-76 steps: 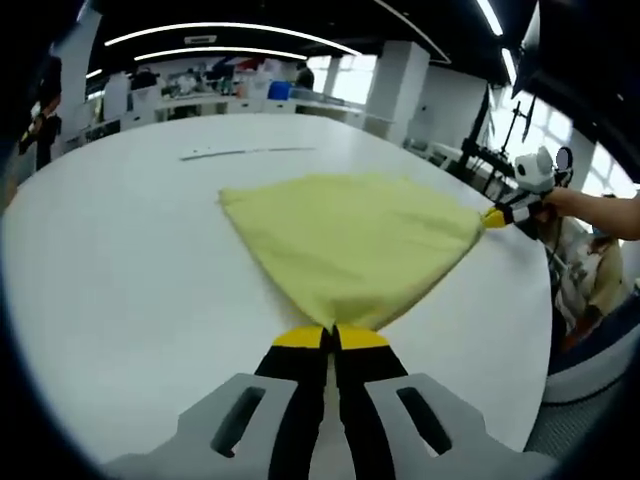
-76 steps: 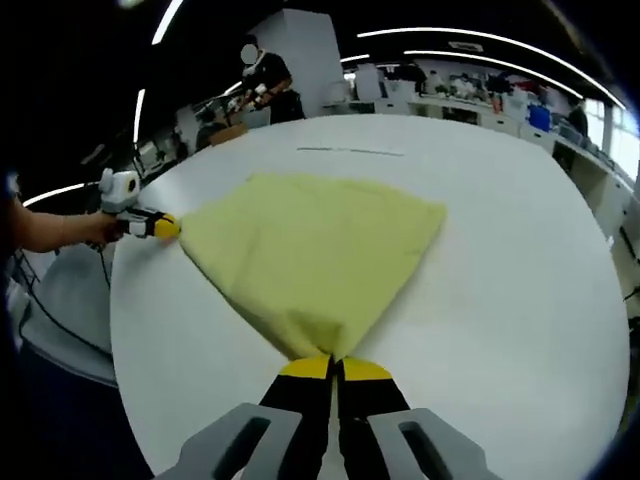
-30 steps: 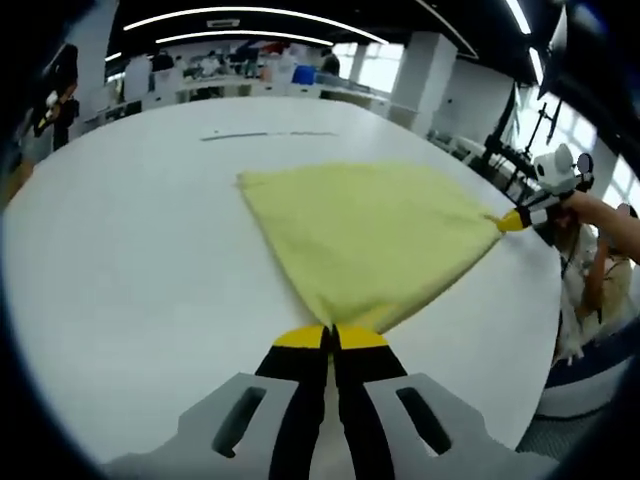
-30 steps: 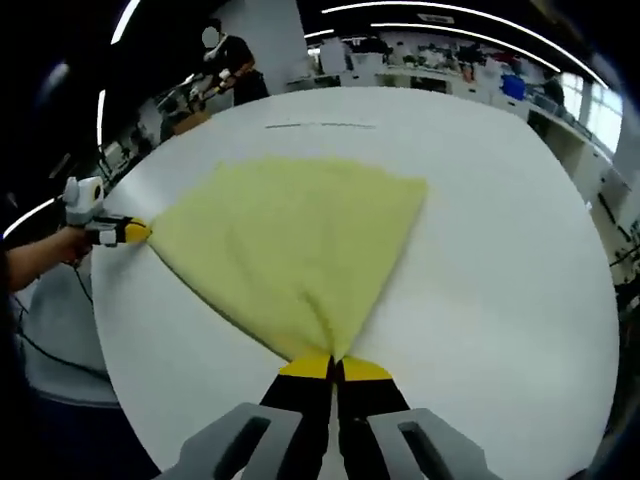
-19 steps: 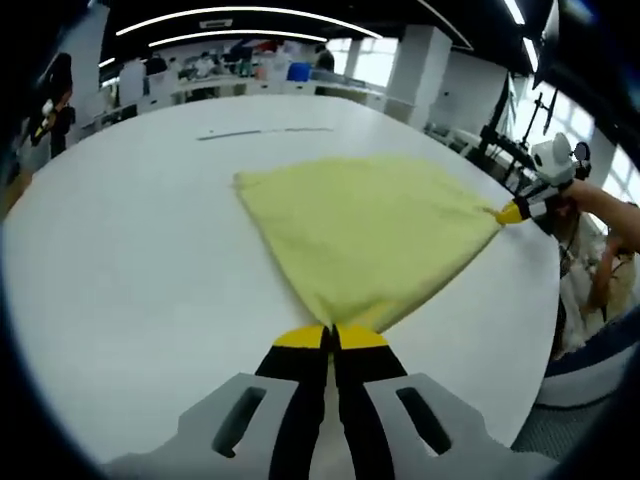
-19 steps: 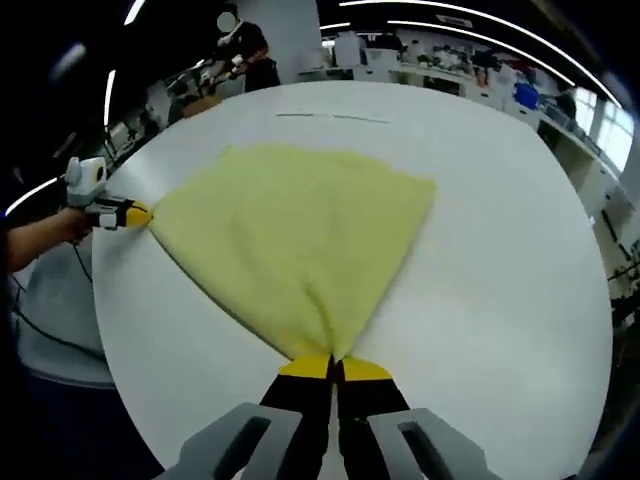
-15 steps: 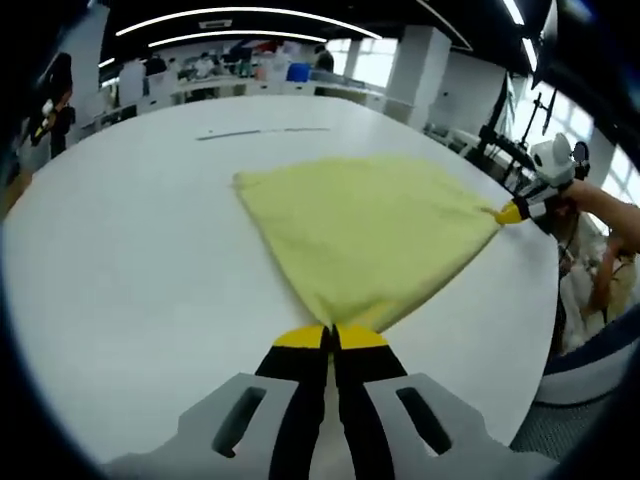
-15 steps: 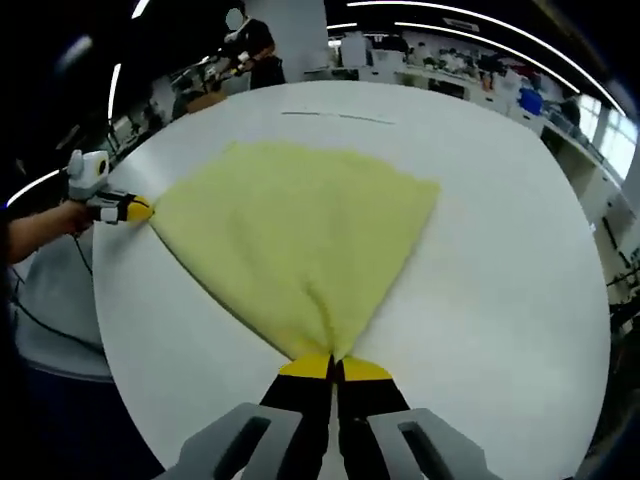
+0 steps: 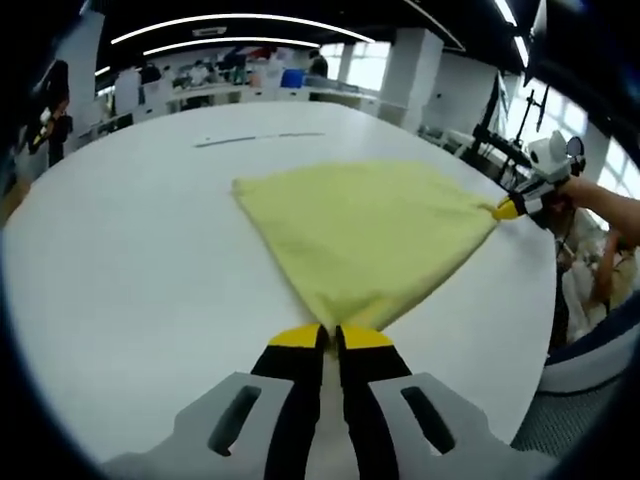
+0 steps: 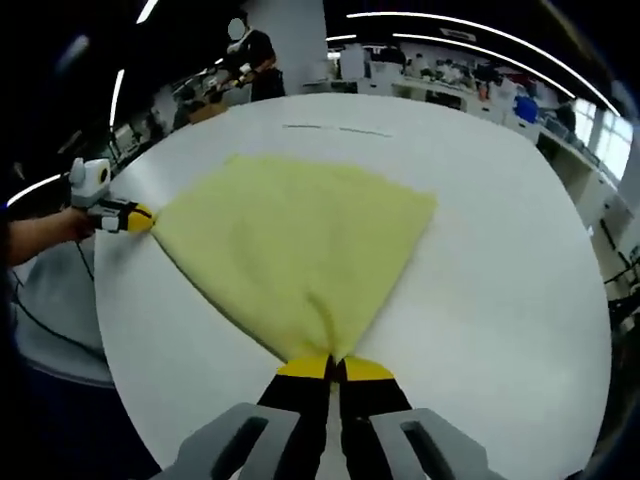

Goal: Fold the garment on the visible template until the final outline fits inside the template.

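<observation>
A large open hall with strip lights and distant desks is seen behind a wide white round counter [image 9: 120,250], on which a yellow cloth [image 9: 365,225] is spread flat, well inside the rim on its far side. One near corner of the cloth is pinched between the closed jaws of the left gripper [image 9: 326,338], and the neighbouring corner is pinched in the same way by the right gripper [image 10: 331,369]; each gripper is also seen from the other's view at the stretched tip of the cloth. A thin dark line [image 9: 260,138] is marked on the counter beyond the cloth; whether it belongs to the template cannot be told, and no fuller outline can be made out. The held edge is judged to lie close to the counter's rim, so a slack pull could let it drop over the side. If the corners are carried over unevenly, a skewed fold would be produced and the outline could overrun the template. If too little cloth is held, a corner could be lost midway.
</observation>
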`<move>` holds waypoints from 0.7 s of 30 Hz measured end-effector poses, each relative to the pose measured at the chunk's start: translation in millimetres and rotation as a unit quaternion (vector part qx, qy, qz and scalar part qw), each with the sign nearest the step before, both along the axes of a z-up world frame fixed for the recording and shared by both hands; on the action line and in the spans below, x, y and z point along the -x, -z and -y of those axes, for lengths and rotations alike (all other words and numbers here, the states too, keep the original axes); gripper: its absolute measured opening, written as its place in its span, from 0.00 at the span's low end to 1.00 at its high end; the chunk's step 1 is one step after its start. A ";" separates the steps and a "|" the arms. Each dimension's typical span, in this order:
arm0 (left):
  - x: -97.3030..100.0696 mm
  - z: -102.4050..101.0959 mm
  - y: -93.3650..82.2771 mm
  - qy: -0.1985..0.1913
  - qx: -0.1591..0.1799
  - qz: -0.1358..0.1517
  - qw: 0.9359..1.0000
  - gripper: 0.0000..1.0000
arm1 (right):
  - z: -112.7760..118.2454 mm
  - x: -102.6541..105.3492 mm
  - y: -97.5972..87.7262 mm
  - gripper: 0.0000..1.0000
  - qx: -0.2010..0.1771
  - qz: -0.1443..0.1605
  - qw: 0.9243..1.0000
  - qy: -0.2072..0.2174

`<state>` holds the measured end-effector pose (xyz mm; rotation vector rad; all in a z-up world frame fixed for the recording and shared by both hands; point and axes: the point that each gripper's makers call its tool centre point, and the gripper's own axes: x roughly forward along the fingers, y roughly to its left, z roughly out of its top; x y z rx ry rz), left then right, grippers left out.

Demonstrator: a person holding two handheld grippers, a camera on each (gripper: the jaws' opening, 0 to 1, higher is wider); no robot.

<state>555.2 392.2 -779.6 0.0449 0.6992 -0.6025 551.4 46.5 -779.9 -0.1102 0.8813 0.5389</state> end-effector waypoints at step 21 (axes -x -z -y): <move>-1.5 5.0 -45.2 -0.011 0.049 0.069 0.996 0.56 | -25.2 4.9 -49.5 0.70 -0.078 0.070 0.994 -0.021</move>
